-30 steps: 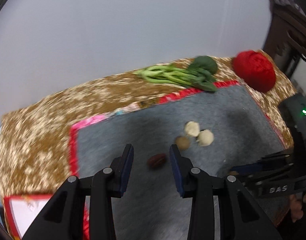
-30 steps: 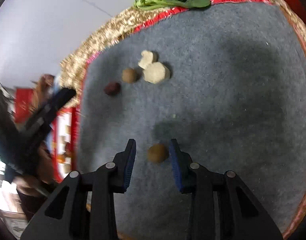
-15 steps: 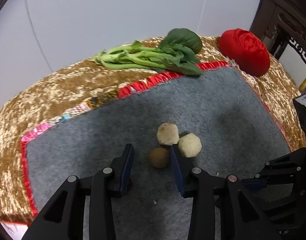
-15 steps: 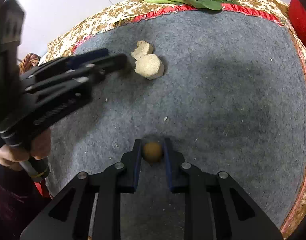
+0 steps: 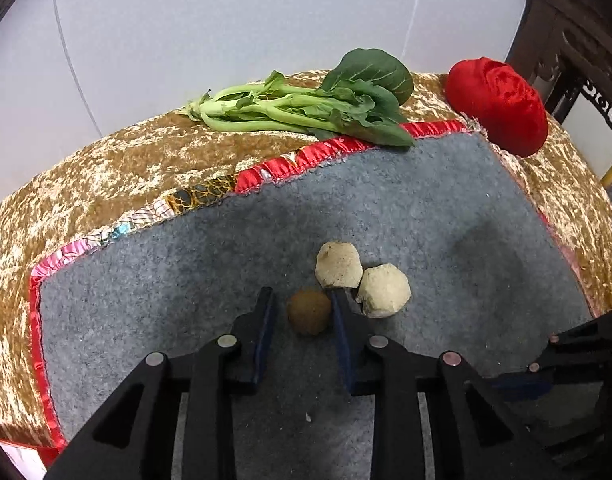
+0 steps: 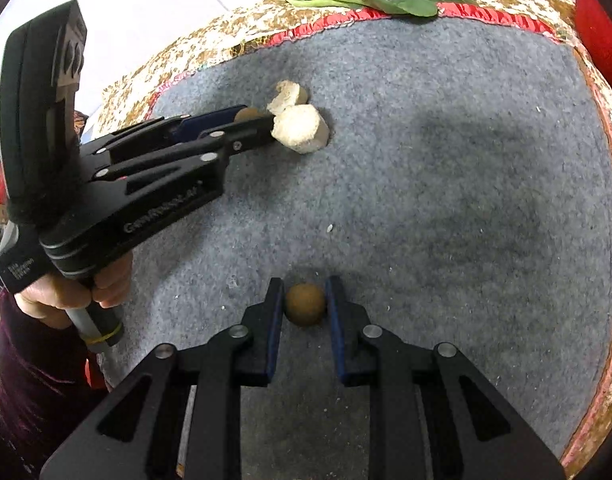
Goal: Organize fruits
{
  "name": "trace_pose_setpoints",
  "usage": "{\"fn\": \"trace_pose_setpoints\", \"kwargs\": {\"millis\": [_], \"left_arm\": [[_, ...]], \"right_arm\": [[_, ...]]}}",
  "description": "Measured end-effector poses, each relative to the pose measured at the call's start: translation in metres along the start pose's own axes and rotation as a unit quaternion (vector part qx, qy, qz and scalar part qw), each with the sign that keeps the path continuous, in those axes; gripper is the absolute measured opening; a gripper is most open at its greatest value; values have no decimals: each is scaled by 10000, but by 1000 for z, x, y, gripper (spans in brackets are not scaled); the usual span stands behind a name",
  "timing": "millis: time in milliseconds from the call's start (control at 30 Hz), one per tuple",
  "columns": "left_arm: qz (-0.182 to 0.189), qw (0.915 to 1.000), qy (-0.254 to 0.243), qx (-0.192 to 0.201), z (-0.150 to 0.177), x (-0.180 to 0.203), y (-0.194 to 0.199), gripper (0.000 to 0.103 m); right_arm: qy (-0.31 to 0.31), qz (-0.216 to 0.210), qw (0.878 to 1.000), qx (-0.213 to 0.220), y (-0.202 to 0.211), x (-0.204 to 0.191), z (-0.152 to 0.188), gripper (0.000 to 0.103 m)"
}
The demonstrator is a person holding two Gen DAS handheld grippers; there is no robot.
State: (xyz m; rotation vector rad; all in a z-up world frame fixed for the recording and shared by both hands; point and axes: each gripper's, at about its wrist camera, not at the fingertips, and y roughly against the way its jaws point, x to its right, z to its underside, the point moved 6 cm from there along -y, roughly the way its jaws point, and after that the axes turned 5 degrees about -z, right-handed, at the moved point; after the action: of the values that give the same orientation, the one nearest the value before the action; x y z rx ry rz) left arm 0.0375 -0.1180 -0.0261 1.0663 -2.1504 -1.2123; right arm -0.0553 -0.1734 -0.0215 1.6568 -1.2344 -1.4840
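Here the left hand-held gripper (image 5: 300, 307) sits low on the grey felt mat (image 5: 405, 208), its blue-padded jaws set apart around a small round brown fruit (image 5: 309, 311) with a dull, faintly fuzzy skin; there is a gap on the left side, and whether the right pad touches it is hard to tell. Just beyond the right finger lie two pale, chalky, faceted lumps (image 5: 338, 265), touching each other, the nearer one (image 5: 383, 290) right beside that finger.

The right hand-held gripper (image 6: 304, 295) is closed on a second brown fruit (image 6: 305, 304), both blue pads pressed to its sides, low over the mat's near part (image 6: 445, 200). In the right wrist view the left hand-held gripper (image 6: 262, 118) reaches in from the left, held by a bare hand (image 6: 72, 292), its tip against the pale lumps (image 6: 302, 128).

The mat is coarse and fibrous with a shiny red satin border (image 5: 325, 152). It lies on a surface covered in crushed gold velvet cloth (image 5: 106, 176). At the far edge rest smooth-stalked leafy greens (image 5: 306, 108) and a plush red velvet bundle (image 5: 497, 104).

A second ago the left jaws framed a darker reddish fruit, with the brown one farther off; half a second ago they had already moved to the brown one, and the jaws now sit narrower. The right jaws stood wide around their fruit a second ago and were clamped on it by half a second ago.
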Motion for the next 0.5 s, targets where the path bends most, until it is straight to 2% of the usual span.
{"fn": "trace_pose_setpoints", "kwargs": {"millis": [200,367,500], "left_arm": [[-110,9999,-61,92,-1,9,-3,19],[-59,9999,37,122,1,8,6,19],[-152,9994,170,263,8,-9,36,19]], "right_arm": [[367,357,9987,-6,-2,-12,3,23],[97,-50,9999,58,5,-4,-1,23],[-62,-368,9989,294,15,0,-8,23]]}}
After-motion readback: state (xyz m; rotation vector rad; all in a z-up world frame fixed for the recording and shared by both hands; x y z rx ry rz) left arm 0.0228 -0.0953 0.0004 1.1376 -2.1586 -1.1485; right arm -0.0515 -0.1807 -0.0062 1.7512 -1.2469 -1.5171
